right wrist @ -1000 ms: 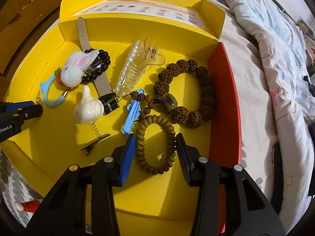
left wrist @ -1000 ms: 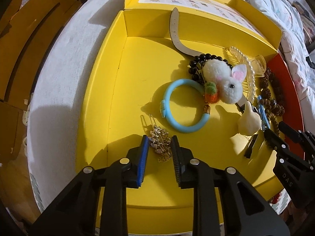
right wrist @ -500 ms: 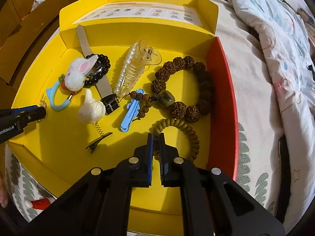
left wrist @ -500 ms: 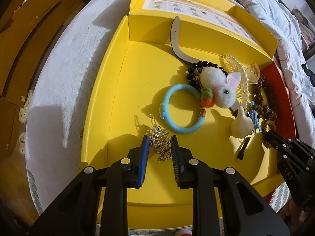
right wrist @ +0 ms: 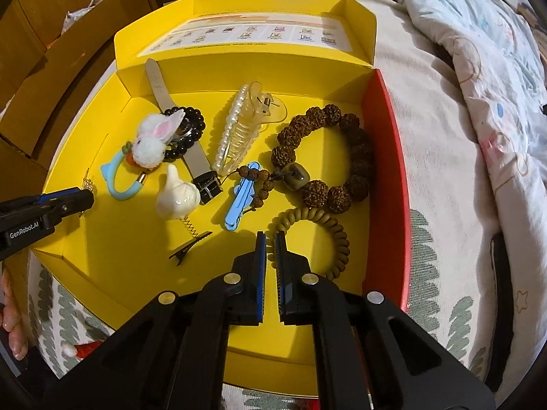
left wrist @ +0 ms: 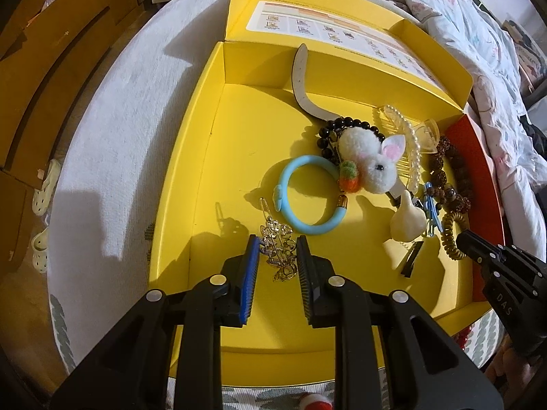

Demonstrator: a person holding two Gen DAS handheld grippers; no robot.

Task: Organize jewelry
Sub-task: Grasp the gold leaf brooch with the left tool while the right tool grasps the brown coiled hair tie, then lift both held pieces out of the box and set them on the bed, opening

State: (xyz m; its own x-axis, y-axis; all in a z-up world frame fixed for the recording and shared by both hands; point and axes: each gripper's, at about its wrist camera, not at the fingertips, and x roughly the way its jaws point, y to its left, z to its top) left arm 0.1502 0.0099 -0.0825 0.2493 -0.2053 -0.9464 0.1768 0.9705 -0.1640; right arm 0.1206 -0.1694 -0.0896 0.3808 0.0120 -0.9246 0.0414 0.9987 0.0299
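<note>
Both grippers down in yellow cardboard box (left wrist: pixel 205 157), each at its own piece.

Right gripper (right wrist: pixel 271 239): fingers narrow, pinching near-left arc of olive spiral coil hair tie (right wrist: pixel 328 235); ring extends forward-right of tips, flat on box floor near red wall. Left gripper (left wrist: pixel 276 249): fingers part-open, bracketing gold rhinestone brooch (left wrist: pixel 278 251), contact uncertain; long axis runs along fingers, pin end pointing away.

We see a white bed cover (left wrist: pixel 112 130), a flowery blanket (right wrist: pixel 478 68), brown wood cupboards (left wrist: pixel 44 68), white shoes (left wrist: pixel 42 188) on the floor
</note>
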